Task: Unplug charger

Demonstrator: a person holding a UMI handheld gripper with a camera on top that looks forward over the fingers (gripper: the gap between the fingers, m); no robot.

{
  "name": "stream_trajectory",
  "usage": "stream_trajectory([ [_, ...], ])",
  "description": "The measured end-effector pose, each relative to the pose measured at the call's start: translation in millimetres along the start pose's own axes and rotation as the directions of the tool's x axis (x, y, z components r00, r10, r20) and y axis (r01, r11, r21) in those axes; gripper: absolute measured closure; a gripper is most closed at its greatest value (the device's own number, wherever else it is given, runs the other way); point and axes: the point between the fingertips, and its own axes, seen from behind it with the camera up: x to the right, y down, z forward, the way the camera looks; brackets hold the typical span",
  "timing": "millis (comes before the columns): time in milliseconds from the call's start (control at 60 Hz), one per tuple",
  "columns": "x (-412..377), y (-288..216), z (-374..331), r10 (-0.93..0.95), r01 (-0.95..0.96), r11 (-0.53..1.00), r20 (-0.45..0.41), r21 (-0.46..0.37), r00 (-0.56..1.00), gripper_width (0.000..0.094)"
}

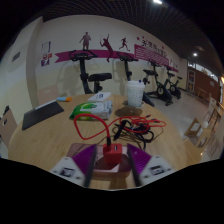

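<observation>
gripper view: tongs clamped on a red charger plug

the tongs (110, 160) sit low over a pale wooden counter (45, 140), their purple pads (84, 158) drawn close together and gripping a small red plug (112, 152) of the charger between them. red cable (135, 128) loops and tangles just ahead of the fingers, running across the counter. beyond the cable to the left lies a green and white object (90, 104). farther back stand exercise bikes (128, 75) against a wall bearing pink figures of athletes (105, 45).
</observation>
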Motion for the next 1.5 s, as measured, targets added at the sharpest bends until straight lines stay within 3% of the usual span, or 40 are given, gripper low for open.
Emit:
stream_trajectory([
  [50, 2, 2, 6, 0.000, 0.000, 1.000, -0.016, -0.003, 1.000, 0.0660],
  [183, 4, -4, 2, 0.040, -0.040, 0.999, -0.012, -0.024, 0.999, 0.0754],
  [267, 29, -71, -19, 0.054, -0.045, 0.991, -0.065, 0.129, 0.996, 0.0761],
  [350, 60, -109, -38, 0.139, -0.129, 0.983, -0.074, 0.130, 0.987, 0.0760],
  [467, 117, -105, -28, 0.117, -0.112, 0.993, -0.155, 0.040, 0.981, 0.0761],
  [683, 160, -7, 13, 0.039, -0.089, 0.942, -0.158, -0.324, 0.987, 0.0738],
  [817, 156, 27, 21, 0.021, -0.072, 0.908, -0.127, -0.413, 0.992, 0.0598],
  [933, 161, 7, 3, 0.018, -0.067, 0.928, -0.137, -0.367, 0.990, 0.0058],
  [983, 160, -7, -17, 0.027, -0.070, 0.937, -0.131, -0.341, 0.991, 0.0106],
  [1050, 161, -27, -52, 0.037, -0.079, 0.948, -0.139, -0.308, 0.990, 0.0070],
  [1217, 149, -78, -175, 0.036, -0.060, 0.976, -0.114, -0.210, 0.993, 0.0083],
  [1367, 141, -77, -264, 0.029, -0.049, 0.979, -0.099, -0.200, 0.995, 0.0086],
  [1500, 143, -66, -298, 0.009, -0.028, 0.980, -0.100, -0.195, 0.995, 0.0083],
])
